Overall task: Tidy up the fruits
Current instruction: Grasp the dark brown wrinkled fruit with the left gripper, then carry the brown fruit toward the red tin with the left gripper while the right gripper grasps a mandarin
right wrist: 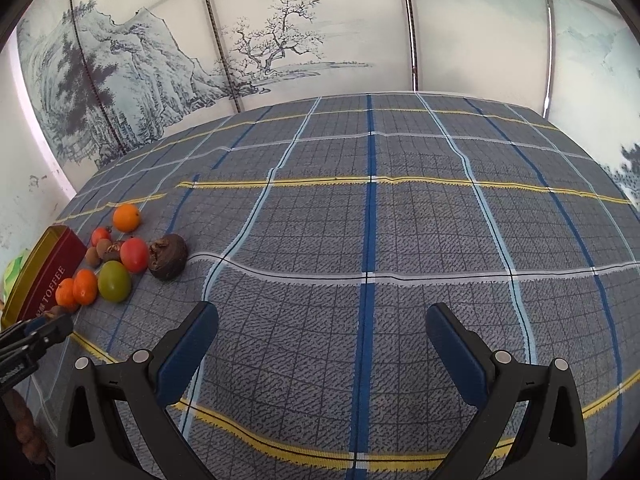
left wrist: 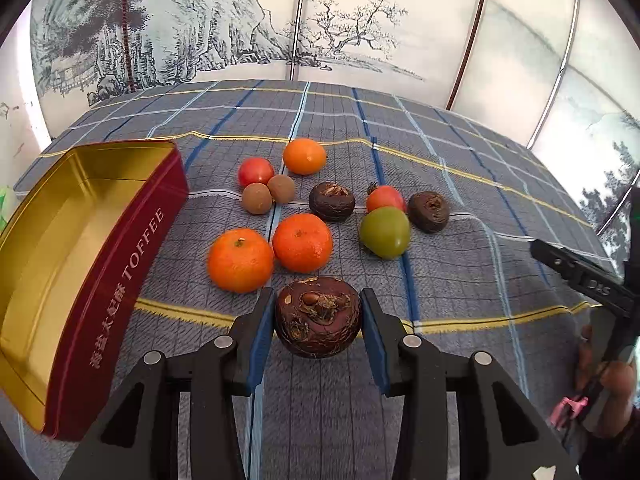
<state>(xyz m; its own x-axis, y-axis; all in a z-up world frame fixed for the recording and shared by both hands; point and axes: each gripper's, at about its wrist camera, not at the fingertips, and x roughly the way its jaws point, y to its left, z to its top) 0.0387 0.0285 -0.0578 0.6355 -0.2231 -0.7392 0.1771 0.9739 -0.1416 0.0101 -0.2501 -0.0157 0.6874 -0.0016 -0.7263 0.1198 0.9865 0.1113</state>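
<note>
My left gripper (left wrist: pixel 318 312) is shut on a dark brown water chestnut (left wrist: pixel 318 316), both blue pads against its sides, just above the cloth. Ahead lie three oranges (left wrist: pixel 302 242), two more water chestnuts (left wrist: pixel 332 201), two red tomatoes (left wrist: pixel 385 199), a green tomato (left wrist: pixel 385 232) and two brown longans (left wrist: pixel 257 198). An open red and gold toffee tin (left wrist: pixel 48 248) stands empty at the left. My right gripper (right wrist: pixel 320 320) is open and empty over bare cloth; the fruit pile (right wrist: pixel 116 280) and the tin (right wrist: pixel 44 276) are far to its left.
A grey plaid cloth (right wrist: pixel 380 220) covers the table. A painted landscape screen (left wrist: pixel 320 20) stands behind it. The right gripper and the hand holding it show at the right edge of the left wrist view (left wrist: pixel 592 280).
</note>
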